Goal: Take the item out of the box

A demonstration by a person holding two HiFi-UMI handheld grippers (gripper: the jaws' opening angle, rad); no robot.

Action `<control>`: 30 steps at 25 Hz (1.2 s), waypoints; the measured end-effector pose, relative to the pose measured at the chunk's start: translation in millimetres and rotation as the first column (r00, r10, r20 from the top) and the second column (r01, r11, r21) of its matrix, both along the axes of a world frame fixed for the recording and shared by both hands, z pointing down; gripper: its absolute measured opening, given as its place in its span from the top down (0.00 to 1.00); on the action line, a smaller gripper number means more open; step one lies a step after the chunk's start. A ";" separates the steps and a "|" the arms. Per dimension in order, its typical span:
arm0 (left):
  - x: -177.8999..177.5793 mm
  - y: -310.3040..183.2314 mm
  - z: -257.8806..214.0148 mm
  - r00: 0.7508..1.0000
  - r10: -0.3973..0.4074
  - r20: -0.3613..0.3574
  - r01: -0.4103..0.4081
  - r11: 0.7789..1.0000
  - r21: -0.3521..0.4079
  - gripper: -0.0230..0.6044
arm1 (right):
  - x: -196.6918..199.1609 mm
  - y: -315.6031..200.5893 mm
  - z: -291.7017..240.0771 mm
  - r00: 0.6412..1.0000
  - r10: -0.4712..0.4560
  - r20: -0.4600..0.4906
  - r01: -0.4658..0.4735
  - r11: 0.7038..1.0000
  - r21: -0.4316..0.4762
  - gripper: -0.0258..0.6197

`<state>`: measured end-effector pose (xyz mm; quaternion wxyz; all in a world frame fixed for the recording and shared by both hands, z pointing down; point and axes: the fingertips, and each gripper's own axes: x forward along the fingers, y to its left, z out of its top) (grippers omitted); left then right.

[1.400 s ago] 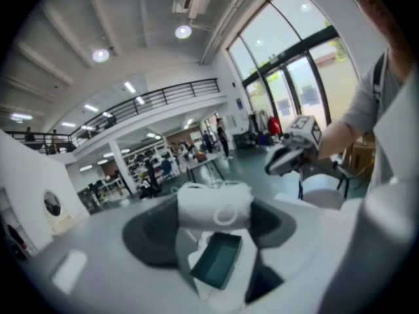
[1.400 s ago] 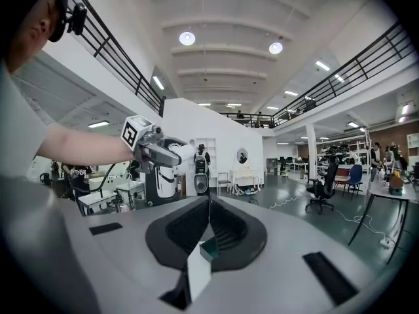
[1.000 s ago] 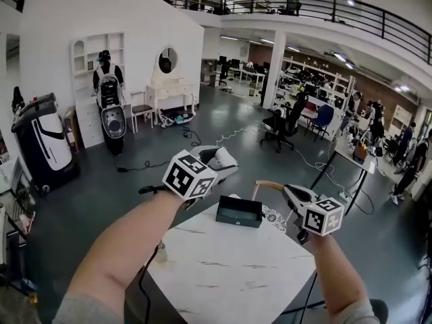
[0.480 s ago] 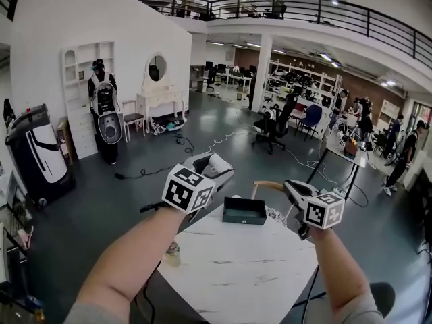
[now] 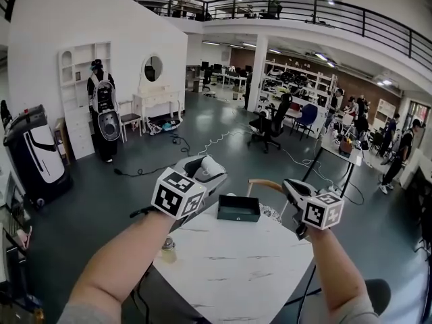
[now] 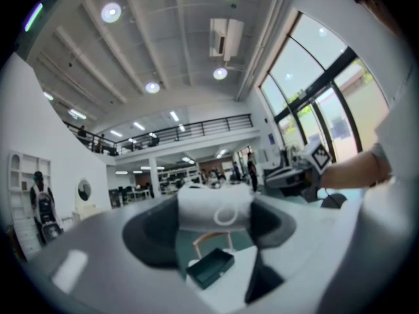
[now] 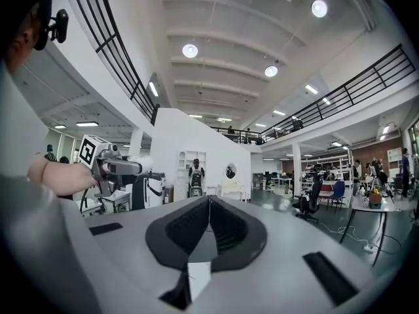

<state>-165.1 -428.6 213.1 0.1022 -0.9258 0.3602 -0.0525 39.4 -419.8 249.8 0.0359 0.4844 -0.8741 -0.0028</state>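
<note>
A dark green open box (image 5: 238, 208) sits at the far edge of the round white marble table (image 5: 229, 265). My left gripper (image 5: 206, 168) hovers left of and above the box, shut on a rounded white item (image 5: 211, 167). In the left gripper view the white item (image 6: 204, 205) fills the gap between the jaws, and the box (image 6: 211, 267) lies below it on the table. My right gripper (image 5: 288, 185) hangs right of the box. Its jaws (image 7: 208, 224) meet in a thin line with nothing between them.
A wooden chair back (image 5: 263, 183) rises behind the table's far edge, and a patterned mat (image 5: 274, 215) lies right of the box. A small bottle (image 5: 167, 248) stands by the table's left edge. Beyond is an open hall with desks, office chairs and people.
My left gripper has drifted a little down and to the left with the white item in it. The right gripper and the box have hardly moved.
</note>
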 end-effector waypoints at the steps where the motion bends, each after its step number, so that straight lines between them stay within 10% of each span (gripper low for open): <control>1: 2.3 4.5 2.7 1.000 -0.008 0.001 0.008 1.000 -0.006 0.49 | 2.9 4.1 -0.6 1.000 -0.007 0.002 0.007 1.000 0.003 0.95; 30: 161.4 234.9 57.8 0.984 -0.173 -0.051 0.167 0.979 -0.115 0.49 | 151.3 196.4 20.3 0.973 -0.229 0.010 0.229 0.973 -0.018 0.95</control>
